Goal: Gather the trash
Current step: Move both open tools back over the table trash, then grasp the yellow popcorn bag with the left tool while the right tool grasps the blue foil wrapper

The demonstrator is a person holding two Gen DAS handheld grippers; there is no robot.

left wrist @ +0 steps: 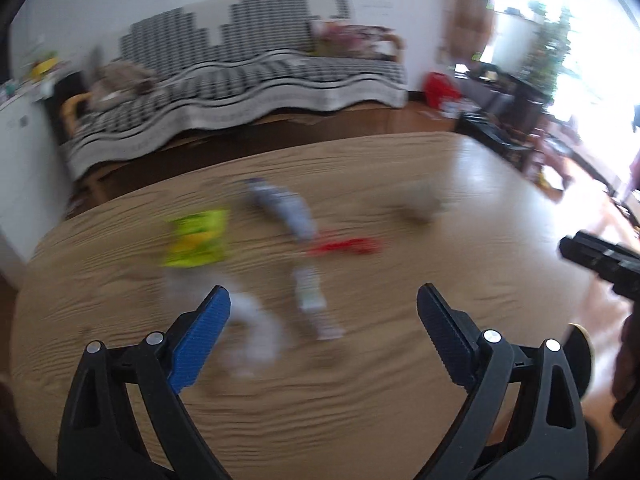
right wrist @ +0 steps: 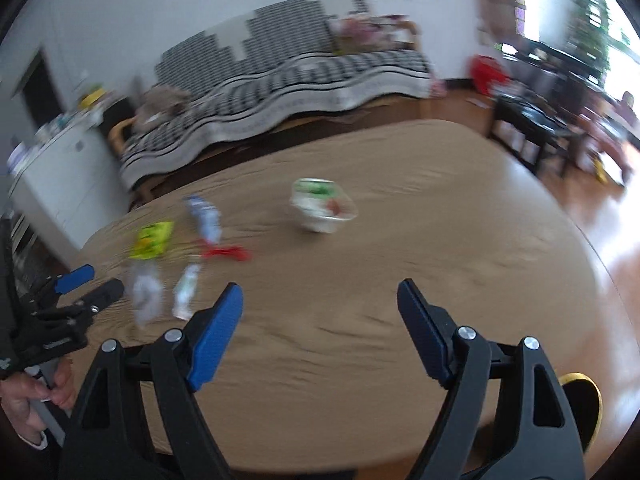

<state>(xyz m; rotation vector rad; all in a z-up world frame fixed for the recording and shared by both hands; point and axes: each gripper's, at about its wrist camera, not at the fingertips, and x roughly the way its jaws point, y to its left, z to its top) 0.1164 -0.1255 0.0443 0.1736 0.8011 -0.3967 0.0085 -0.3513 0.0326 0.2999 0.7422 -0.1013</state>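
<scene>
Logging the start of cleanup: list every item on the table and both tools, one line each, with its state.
left tool: open, empty, above the table.
right tool: open, empty.
yellow-green wrapper: lying flat, untouched.
blue-grey packet: lying on its side.
red wrapper: flat, next to the packet.
white sachet: lying flat.
crumpled clear plastic: loose on the table.
plastic cup: tipped, apart from the rest.

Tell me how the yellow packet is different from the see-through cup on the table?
The yellow packet is bright yellow-green; the see-through cup is clear and whitish. The packet lies flat, while the cup stands taller off the table. The packet sits among other scraps; the cup sits alone. Both rest on the table, untouched by either hand-held gripper.
</scene>
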